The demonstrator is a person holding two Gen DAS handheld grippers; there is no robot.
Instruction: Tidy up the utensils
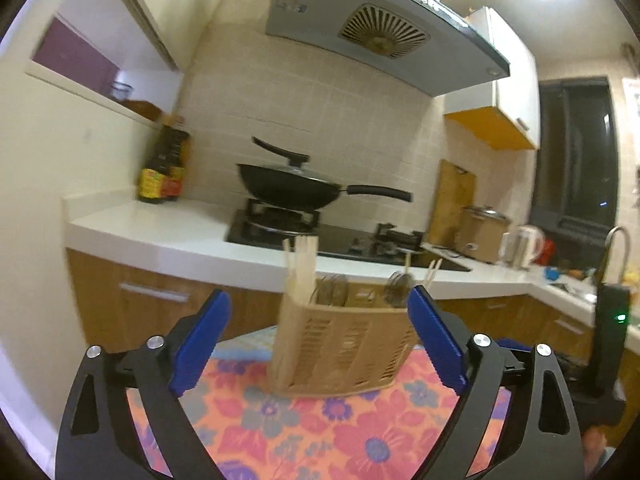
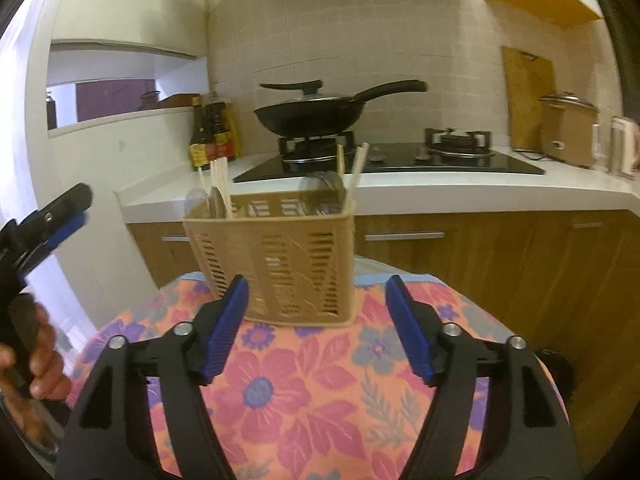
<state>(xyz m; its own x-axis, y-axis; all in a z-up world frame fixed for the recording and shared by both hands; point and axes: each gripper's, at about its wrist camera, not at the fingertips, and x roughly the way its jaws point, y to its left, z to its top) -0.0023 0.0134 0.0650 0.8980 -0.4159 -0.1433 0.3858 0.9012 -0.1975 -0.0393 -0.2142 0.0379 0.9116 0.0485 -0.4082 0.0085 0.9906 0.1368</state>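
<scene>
Both my grippers are open w/ nothing between the pads. Left gripper (image 1: 320, 344) has its blue pads spread wide, pointing roughly level at the utensil caddy (image 1: 340, 350). In the left wrist view the right pad overlaps the caddy's far-right corner, but I can't tell if it touches. Right gripper (image 2: 316, 328) is also spread, a bit less wide, tilted down some, w/ the caddy's lower front seen between and beyond its pads, not pressed by them.

Caddy is a tan slotted plastic basket, standing upright on the floral tablecloth (image 2: 320, 400) (orange/pink/purple flowers), near the table's far edge. Inside it: wooden chopsticks (image 1: 302, 268) standing up at the left end, a few more at the right (image 2: 352, 168), and metal spoons (image 2: 326, 192) w/ bowls up in the compartments. Which compartment each sits in is too blurry to call.

In the right wrist view my left gripper (image 2: 60, 216) shows at the left edge, w/ the hand (image 2: 36, 356) on its handle below.

Bkgd: white counter (image 1: 180, 236) w/ a black wok (image 1: 290, 186) w/ glass lid on the gas hob, sauce bottles (image 2: 212, 140) by the wall, a cutting board (image 2: 528, 96) leaning on the tiles, and a rice cooker (image 2: 568, 128) beside it.
</scene>
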